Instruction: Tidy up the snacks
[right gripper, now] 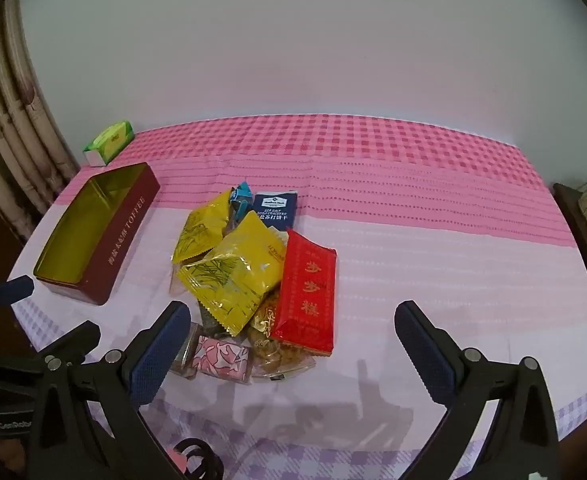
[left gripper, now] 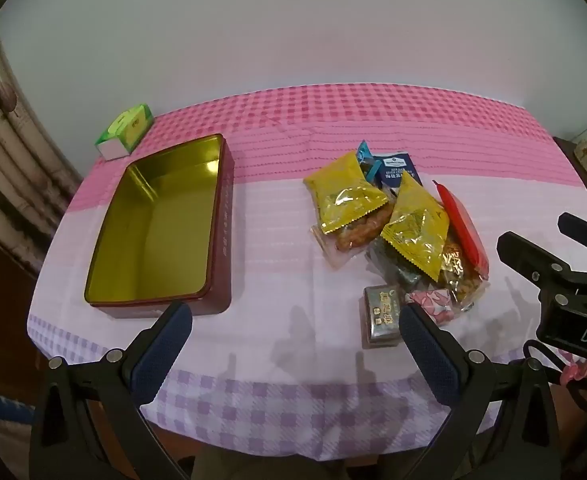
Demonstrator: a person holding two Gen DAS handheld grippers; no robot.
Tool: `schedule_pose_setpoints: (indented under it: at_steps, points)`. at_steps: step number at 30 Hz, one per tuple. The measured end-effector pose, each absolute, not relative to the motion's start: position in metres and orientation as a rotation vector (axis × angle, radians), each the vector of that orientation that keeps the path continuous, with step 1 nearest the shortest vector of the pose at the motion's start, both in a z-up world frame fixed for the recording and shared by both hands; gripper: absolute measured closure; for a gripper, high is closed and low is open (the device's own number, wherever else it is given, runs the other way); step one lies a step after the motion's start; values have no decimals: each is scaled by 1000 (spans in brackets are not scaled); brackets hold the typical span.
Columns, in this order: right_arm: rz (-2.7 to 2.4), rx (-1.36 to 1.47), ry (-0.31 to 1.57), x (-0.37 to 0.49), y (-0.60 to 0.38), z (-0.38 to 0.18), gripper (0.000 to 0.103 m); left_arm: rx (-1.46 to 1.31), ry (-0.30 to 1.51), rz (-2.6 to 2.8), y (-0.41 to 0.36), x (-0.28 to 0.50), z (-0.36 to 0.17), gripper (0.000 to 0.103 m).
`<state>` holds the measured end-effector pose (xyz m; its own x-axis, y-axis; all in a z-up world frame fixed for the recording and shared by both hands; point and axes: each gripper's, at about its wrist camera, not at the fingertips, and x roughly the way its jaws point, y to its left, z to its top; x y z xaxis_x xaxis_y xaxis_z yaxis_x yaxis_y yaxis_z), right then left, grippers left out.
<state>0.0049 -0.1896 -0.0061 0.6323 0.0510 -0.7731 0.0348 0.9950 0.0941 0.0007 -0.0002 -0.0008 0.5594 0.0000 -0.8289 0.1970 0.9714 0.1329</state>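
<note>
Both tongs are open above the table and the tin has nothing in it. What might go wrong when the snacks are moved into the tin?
1. The snacks overlap in a pile: lifting the red pack may drag the yellow packs leaning on it.
2. The small pink candy sits near the table edge and might be knocked off.
3. The tin could slide if bumped.

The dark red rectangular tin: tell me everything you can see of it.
The dark red rectangular tin is a lidless metal box with a shiny gold inside, and nothing lies in it. Its long side carries pale lettering that includes the word TOFFEE. It sits flat and upright on the pink and lilac checked tablecloth, left of the snack pile and apart from it. A green tissue box stands behind it, not touching. Neither gripper touches it.
</note>
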Motion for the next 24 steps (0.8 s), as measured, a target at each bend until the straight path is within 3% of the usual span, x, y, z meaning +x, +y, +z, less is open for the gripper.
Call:
schedule_pose_setpoints:
  at_steps: [24]
  points:
    - [14,100,939,10,-188,-21,1,150,1001,-136,11,9,-21,0]
